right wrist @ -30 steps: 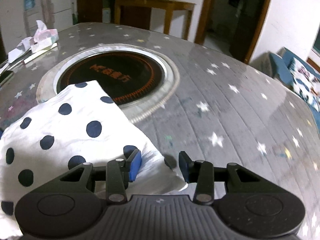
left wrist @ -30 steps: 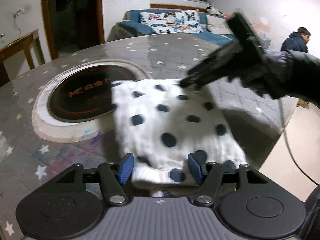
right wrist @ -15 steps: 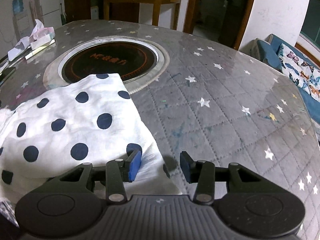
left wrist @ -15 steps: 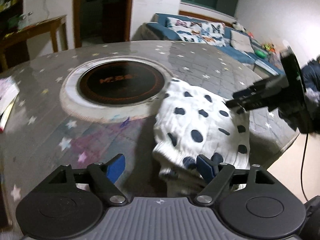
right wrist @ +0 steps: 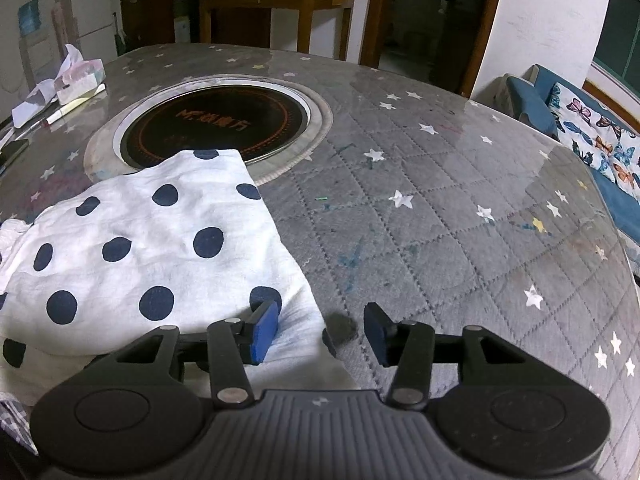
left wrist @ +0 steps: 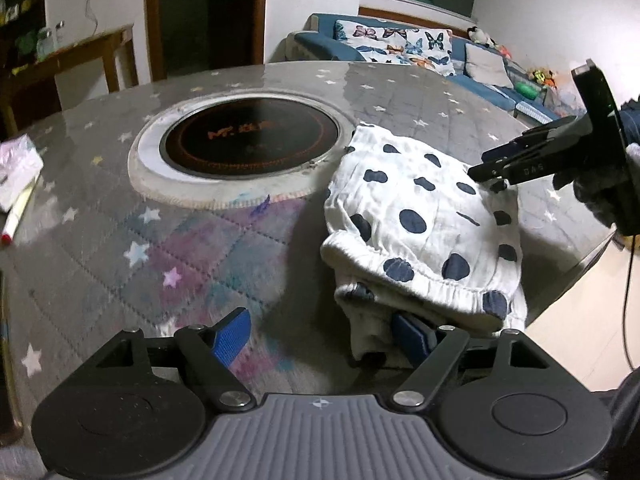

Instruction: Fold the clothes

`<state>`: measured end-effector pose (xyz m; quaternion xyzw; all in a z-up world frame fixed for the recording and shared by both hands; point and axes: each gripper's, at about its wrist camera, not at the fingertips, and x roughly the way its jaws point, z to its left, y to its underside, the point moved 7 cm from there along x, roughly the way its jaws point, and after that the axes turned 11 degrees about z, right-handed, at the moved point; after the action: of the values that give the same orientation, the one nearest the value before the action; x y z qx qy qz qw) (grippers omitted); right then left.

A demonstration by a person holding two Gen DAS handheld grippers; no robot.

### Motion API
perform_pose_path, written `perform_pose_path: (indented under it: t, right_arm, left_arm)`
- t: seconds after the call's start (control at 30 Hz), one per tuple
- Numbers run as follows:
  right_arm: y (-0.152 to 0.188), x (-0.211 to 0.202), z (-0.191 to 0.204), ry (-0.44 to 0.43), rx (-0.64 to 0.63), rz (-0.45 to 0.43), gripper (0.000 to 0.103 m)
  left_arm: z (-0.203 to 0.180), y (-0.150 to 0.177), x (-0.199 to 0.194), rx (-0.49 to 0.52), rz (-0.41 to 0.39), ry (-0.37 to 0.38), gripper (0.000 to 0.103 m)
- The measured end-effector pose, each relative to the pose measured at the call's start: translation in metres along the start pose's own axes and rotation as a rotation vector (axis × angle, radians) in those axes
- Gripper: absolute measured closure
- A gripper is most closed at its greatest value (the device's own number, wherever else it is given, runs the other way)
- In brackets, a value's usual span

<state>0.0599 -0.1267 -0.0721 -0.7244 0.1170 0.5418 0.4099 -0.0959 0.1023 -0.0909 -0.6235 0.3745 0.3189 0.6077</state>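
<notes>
I see the polka-dot garment (left wrist: 424,224) lying in a layered bundle at the centre right of the left wrist frame, beside the round cooktop inset (left wrist: 248,140). My left gripper (left wrist: 324,334) stands wide open, empty, its right pad just under the elastic hem. My right gripper (right wrist: 318,330) is part open, empty, astride the cloth's lower right edge; it is nearer. The cooktop's orange lettering is possibly "MY", otherwise unreadable.

Your left tool (left wrist: 322,334): black linkage arms, silver screws, blue ribbed pads, grey ridged housing. Your right tool (right wrist: 318,334) matches, with a crosshair mark.
</notes>
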Motion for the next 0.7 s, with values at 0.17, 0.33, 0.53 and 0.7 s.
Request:
perform_pose_path:
  t: [0.17,0.33,0.53,0.7]
  right_arm:
    - [0.002,-0.001,0.000,0.012,0.009,-0.009,0.051]
    - [0.002,-0.002,-0.001,0.013,0.024,-0.015,0.049]
    - [0.004,-0.004,-0.001,0.026,0.030,-0.011,0.048]
    - [0.008,-0.006,-0.001,0.035,0.042,-0.002,0.047]
  left_arm:
    - [0.012,-0.011,0.006,0.010,-0.023,-0.045,0.021]
    - [0.025,-0.026,0.011,0.025,-0.045,-0.081,0.021]
    - [0.040,-0.041,0.020,0.047,-0.064,-0.106,0.021]
    - [0.059,-0.053,0.030,0.056,-0.067,-0.175,0.024]
